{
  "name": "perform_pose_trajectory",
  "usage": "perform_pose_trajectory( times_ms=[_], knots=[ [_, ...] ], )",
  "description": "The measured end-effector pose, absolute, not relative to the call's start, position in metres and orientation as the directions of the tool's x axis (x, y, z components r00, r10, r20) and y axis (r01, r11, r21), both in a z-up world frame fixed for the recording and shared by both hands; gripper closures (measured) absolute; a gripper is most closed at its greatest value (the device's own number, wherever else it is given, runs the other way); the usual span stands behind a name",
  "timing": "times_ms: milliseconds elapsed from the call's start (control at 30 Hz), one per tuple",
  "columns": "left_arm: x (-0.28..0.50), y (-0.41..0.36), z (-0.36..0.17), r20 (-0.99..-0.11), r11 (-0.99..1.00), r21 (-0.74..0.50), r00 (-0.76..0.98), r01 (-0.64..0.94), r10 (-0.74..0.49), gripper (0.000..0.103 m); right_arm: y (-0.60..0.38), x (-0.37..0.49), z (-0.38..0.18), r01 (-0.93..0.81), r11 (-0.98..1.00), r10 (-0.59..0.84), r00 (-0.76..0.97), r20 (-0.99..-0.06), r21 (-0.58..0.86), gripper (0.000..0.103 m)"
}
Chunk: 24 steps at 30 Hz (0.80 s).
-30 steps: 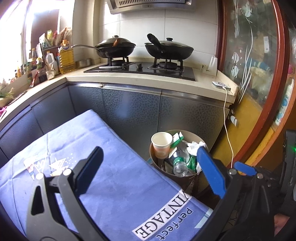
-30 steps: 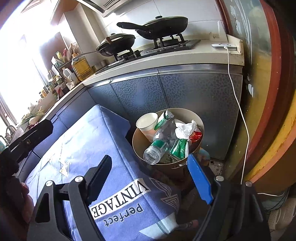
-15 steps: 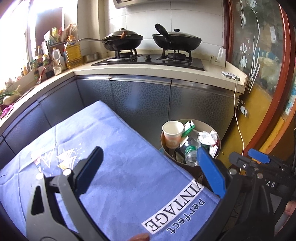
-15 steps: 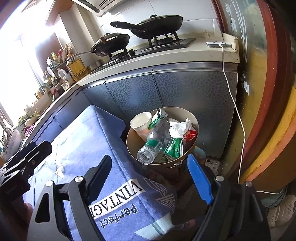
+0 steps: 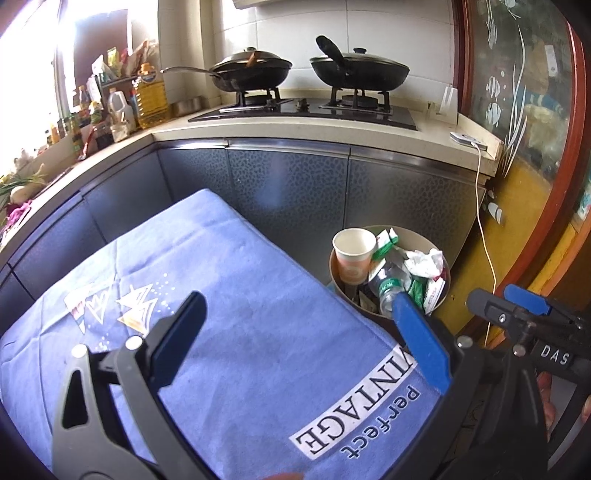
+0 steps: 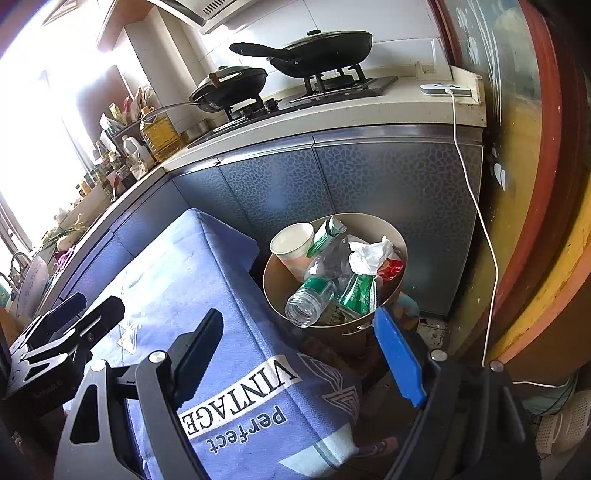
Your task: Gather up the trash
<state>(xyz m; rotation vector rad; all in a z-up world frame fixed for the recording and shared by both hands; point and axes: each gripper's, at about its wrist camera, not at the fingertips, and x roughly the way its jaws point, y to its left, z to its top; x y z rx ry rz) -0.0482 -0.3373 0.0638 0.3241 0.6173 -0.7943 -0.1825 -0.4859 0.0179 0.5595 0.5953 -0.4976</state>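
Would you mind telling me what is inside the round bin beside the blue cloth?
The bin holds a paper cup, a clear plastic bottle lying uncapped, green wrappers, crumpled white tissue and a red wrapper. Whatever lies beneath this pile is covered.

Sunlit kitchen w/ grey cabinets, tiled wall.

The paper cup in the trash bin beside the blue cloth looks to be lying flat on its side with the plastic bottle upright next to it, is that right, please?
Not quite: the paper cup stands roughly upright against the rim of the trash bin, mouth up, and it is the plastic bottle that lies tilted, its open mouth toward the camera. The right wrist view shows this, beside the blue cloth.
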Motion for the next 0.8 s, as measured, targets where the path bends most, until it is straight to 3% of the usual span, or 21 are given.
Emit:
perform_pose_trajectory(
  times_ms=[800],
  knots=[
    [-0.047,-0.335,0.052,-0.658,0.680,0.045,0.534,0.732,-0.531,0.006,-0.484,-0.178,0.017,0.570,0.745,-0.258,0.725,-0.638,0.347,0.020]
  ],
)
